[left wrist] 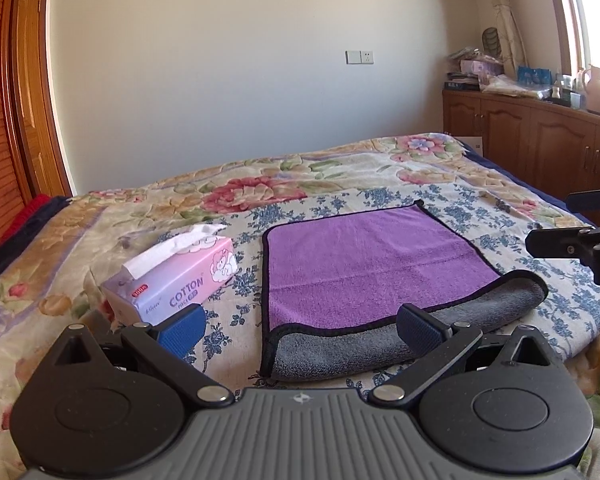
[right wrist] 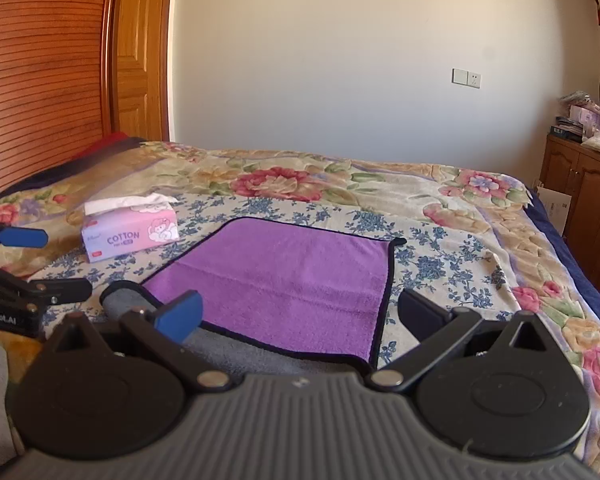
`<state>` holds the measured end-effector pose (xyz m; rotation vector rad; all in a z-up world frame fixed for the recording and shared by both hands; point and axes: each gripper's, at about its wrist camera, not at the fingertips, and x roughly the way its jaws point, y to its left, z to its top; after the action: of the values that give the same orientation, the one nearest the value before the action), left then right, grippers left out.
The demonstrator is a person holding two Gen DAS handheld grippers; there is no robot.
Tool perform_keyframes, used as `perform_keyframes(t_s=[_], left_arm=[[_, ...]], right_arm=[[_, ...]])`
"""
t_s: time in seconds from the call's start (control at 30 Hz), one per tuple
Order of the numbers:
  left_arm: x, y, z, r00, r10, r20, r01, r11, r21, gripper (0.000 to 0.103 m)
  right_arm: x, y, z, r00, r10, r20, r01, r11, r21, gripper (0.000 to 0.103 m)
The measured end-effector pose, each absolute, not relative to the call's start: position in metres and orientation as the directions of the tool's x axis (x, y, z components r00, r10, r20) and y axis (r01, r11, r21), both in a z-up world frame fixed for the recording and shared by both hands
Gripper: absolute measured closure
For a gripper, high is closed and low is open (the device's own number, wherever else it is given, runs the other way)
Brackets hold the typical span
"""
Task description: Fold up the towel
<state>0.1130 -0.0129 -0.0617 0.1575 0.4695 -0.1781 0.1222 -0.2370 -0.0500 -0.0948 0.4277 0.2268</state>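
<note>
A purple towel with a black hem lies flat on the bed. Its near edge is turned over and shows the grey underside. It also shows in the right wrist view, with the grey fold at its near edge. My left gripper is open and empty, just above the grey fold near the towel's near left corner. My right gripper is open and empty over the towel's near right part. It shows from the side in the left wrist view. The left gripper shows at the left edge of the right wrist view.
A pink and lilac tissue box stands on the bed left of the towel, also in the right wrist view. The floral bedspread covers the bed. A wooden cabinet stands at the right and a wooden door at the far left.
</note>
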Motion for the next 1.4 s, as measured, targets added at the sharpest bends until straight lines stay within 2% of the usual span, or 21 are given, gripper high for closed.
perform_keyframes(t_s=[0.57, 0.87, 1.03, 1.27, 1.37, 1.4], left_arm=[[0.16, 0.0, -0.088, 0.835, -0.133, -0.534, 0.201, 0.977, 0.072, 0.004], [0.179, 0.002, -0.099, 0.803, -0.149, -0.577, 0.22, 0.974, 0.055, 0.014], [0.187, 0.005, -0.104, 0.785, -0.163, -0.598, 0.222, 0.975, 0.025, 0.03], [0.191, 0.009, -0.106, 0.771, -0.172, -0.613, 0.214, 0.977, -0.005, 0.048], [0.194, 0.011, -0.108, 0.762, -0.173, -0.624, 0.211, 0.977, -0.013, 0.055], [0.195, 0.012, -0.109, 0.758, -0.176, -0.628, 0.209, 0.978, -0.021, 0.058]], right_arm=[[0.15, -0.237, -0.064, 0.853, 0.198, -0.482, -0.247, 0.968, -0.041, 0.0], [0.162, -0.242, -0.07, 0.843, 0.183, -0.506, -0.23, 0.973, -0.033, 0.0], [0.168, -0.246, -0.075, 0.83, 0.173, -0.531, -0.222, 0.975, -0.03, 0.0], [0.175, -0.253, -0.084, 0.788, 0.183, -0.589, -0.21, 0.977, 0.022, 0.001], [0.177, -0.255, -0.087, 0.763, 0.192, -0.617, -0.211, 0.977, 0.043, 0.016], [0.178, -0.255, -0.089, 0.756, 0.191, -0.626, -0.208, 0.977, 0.047, 0.017]])
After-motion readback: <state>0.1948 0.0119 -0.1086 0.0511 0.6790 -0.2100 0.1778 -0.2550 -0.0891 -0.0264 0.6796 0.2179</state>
